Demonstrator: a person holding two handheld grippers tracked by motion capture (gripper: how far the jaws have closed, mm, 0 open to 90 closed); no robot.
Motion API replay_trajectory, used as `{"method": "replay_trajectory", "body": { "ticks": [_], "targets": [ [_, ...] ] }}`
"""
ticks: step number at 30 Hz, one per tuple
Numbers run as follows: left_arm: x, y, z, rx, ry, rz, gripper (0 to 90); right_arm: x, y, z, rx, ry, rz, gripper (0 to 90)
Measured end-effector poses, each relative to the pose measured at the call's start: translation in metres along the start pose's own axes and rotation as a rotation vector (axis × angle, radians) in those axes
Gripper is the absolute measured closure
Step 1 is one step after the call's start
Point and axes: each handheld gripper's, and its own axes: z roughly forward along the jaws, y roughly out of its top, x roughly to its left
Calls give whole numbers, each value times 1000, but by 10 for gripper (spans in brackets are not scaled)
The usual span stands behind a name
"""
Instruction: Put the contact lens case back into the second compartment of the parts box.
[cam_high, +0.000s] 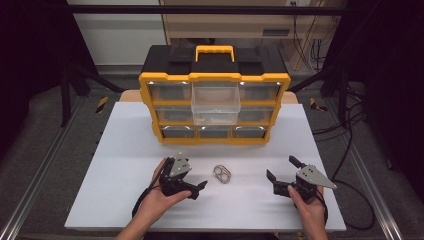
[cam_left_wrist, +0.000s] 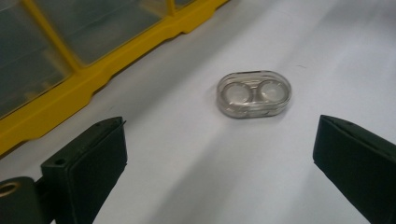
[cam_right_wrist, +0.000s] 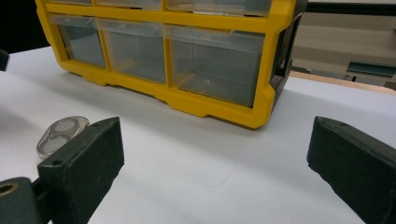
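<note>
A small clear oval case (cam_high: 222, 174) with two round wells lies flat on the white table (cam_high: 125, 150), between my two grippers. My left gripper (cam_high: 196, 173) is held just left of it, open, and the case (cam_left_wrist: 253, 94) sits a little ahead of the wide gap (cam_left_wrist: 219, 140) between its jaws. My right gripper (cam_high: 281, 166) is further right, also open with nothing between its jaws (cam_right_wrist: 212, 140). In the right gripper view the case (cam_right_wrist: 61, 135) shows partly behind the left jaw.
A yellow and black drawer organiser (cam_high: 215, 80) with clear drawers stands at the back of the table. Its top middle drawer (cam_high: 216, 102) is pulled out towards me. Its lower right corner (cam_right_wrist: 261, 116) is ahead of the right gripper. Cables (cam_high: 350, 150) run off the table's right.
</note>
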Motion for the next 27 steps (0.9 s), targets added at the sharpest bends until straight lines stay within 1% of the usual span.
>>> {"method": "replay_trajectory", "body": {
  "ticks": [3,4,9,10,11,12,13,14,15,17,19,22,23,24,25,26,27],
  "targets": [
    [-5,9,9,30,-16,27,26,0,0,0,-1,2,-2,42],
    [-5,12,12,37,-21,51,26,0,0,1,-1,2,-2,42],
    [-9,22,27,69,-37,72,28,1,1,1,-3,10,-6,41],
    [-10,23,30,75,-40,59,28,1,1,1,-3,11,-6,41],
    [-10,24,33,81,-39,66,28,1,1,1,-3,11,-6,41],
    [-10,25,38,92,-39,49,31,0,1,0,-4,11,-4,40],
    [-10,25,38,92,-39,49,34,0,1,0,-4,11,-4,40],
    [-10,27,42,103,-43,56,36,-1,1,-1,-5,10,-2,39],
    [-10,27,42,103,-43,56,36,-1,1,-2,-6,11,6,39],
    [-11,29,46,110,-56,52,36,-1,0,-2,-8,12,8,39],
    [-11,32,50,122,-67,72,37,-1,0,-2,-8,14,10,39],
    [-16,37,60,137,-79,79,38,-1,0,-2,-8,17,10,39],
    [-16,37,60,137,-79,79,38,-1,0,-2,-8,18,10,39],
    [-16,37,67,154,-86,80,39,-1,0,-1,-7,20,6,39],
    [-16,37,67,154,-86,80,40,-1,0,-1,-7,20,6,39],
    [-17,37,70,166,-88,69,43,1,0,0,-2,26,10,39],
    [-19,36,73,174,-77,33,43,1,0,0,-2,26,10,39]
  ]
}}
